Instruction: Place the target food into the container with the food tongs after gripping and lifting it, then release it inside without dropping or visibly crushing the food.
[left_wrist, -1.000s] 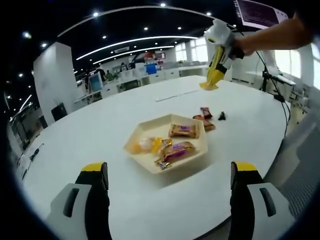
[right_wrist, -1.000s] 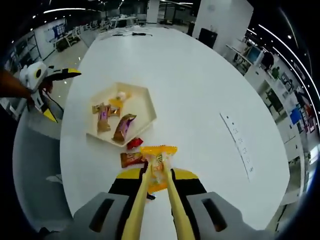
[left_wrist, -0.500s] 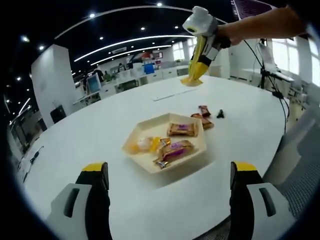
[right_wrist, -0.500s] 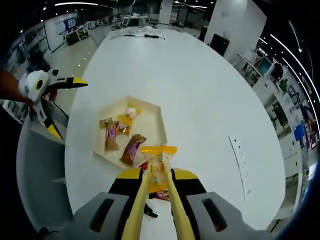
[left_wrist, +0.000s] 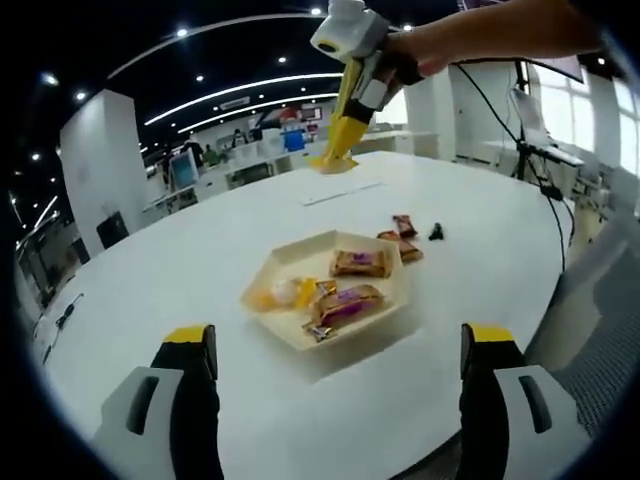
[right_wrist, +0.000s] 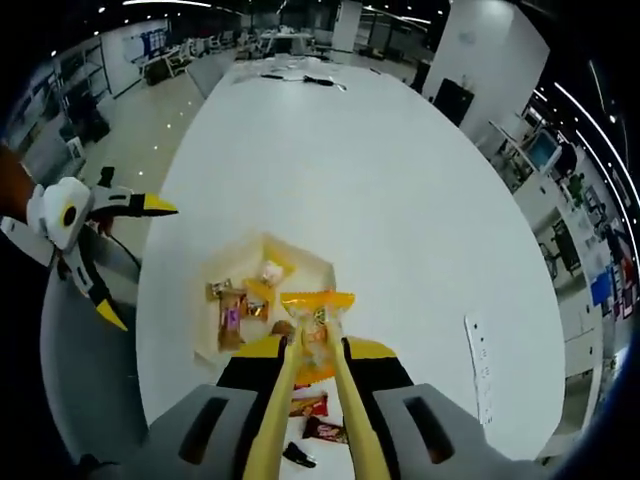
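One orange-yellow wrapped snack (right_wrist: 315, 335) hangs pinched between the tips of the yellow food tongs (right_wrist: 308, 420), which the right tool (right_wrist: 311, 372) squeezes closed from both sides. In the right gripper view this snack sits in the air above the near edge of the cream hexagonal container (right_wrist: 300, 275), well clear of the white surface (right_wrist: 400, 220) below. In the left gripper view the same snack (left_wrist: 332, 163) dangles from the tongs (left_wrist: 348, 115) high above the container (left_wrist: 300, 258), with a person's hand (left_wrist: 420, 55) gripping the right tool (left_wrist: 345, 140) from the upper right.

Inside the container lie several wrapped foods: a brown packet (left_wrist: 359, 262) toward the far side, a brown-and-purple packet (left_wrist: 345, 305) nearer the front, and a pale yellow wrapped piece (left_wrist: 282, 291) at the left corner. On the surface just beside the container's far right edge rest two small reddish-brown packets (left_wrist: 402, 236), and a small dark object (left_wrist: 435, 233) lies near them.

The left tool (left_wrist: 340, 400) stands wide open, its two yellow-tipped jaws spread apart and holding nothing, low over the near part of the surface. In the right gripper view it (right_wrist: 110, 255) appears at the left edge, beside the round surface. An office with desks and ceiling lights stretches behind.
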